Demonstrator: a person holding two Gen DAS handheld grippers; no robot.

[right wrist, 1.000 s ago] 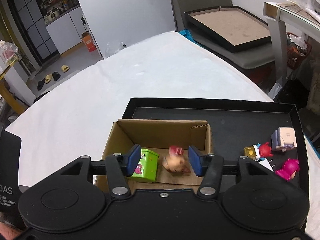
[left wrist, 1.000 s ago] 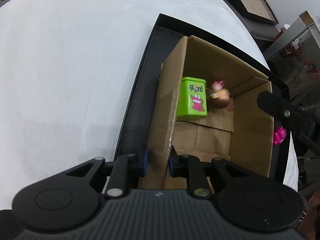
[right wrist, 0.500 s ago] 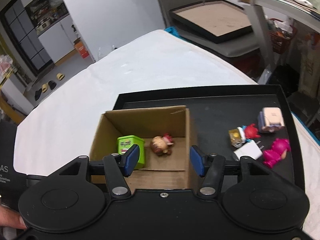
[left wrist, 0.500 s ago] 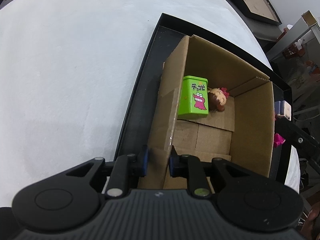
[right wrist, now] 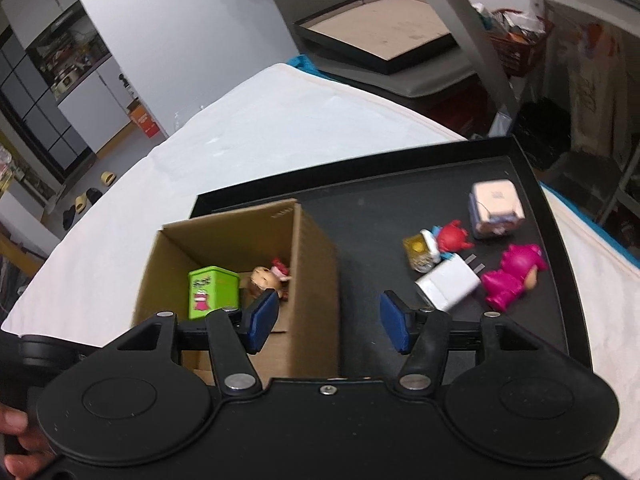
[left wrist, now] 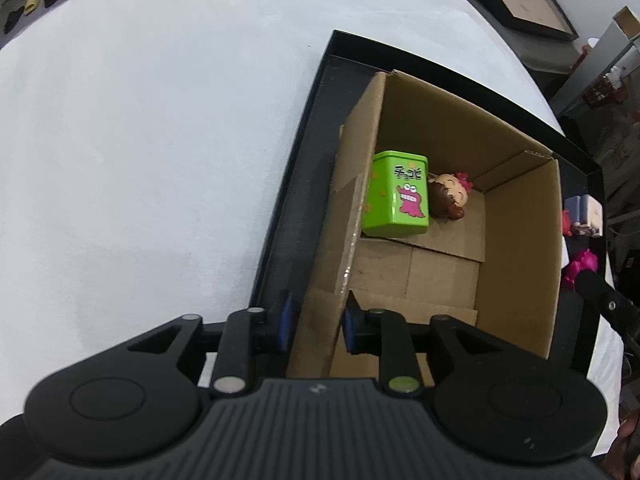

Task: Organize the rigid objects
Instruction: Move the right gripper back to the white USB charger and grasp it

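Left side first: the left gripper (left wrist: 316, 322) is clamped on the near-left wall of the cardboard box (left wrist: 520, 248), one blue pad outside and one inside, same pinch as in the earlier frames. The box sits on the left part of the black tray (right wrist: 532, 320), which lies on the white tabletop (left wrist: 140, 140).

Inside the box, the green tin (left wrist: 398, 200) stands upright against the left wall. The little doll head (left wrist: 448, 198) with the pink bow now lies right beside it, touching its right side. A second ago the doll was a blur mid-drop between the right gripper's pads; half a second ago it had landed, and now it's just resting there.

Moving right: the right gripper (right wrist: 328, 322) is released, blue pads spread wide with nothing between them. It has swung to the right since the earlier frame; before it was centred over the box, now it straddles the box's right wall, and the view is a bit smeared.

Further right on the bare tray are the loose things: a small gold and red figure (right wrist: 436, 244), a white charger plug (right wrist: 448, 286) just in front of it, a pale cube-shaped toy (right wrist: 496, 208) behind, and a magenta figure (right wrist: 514, 276) lying on its side at the far right.
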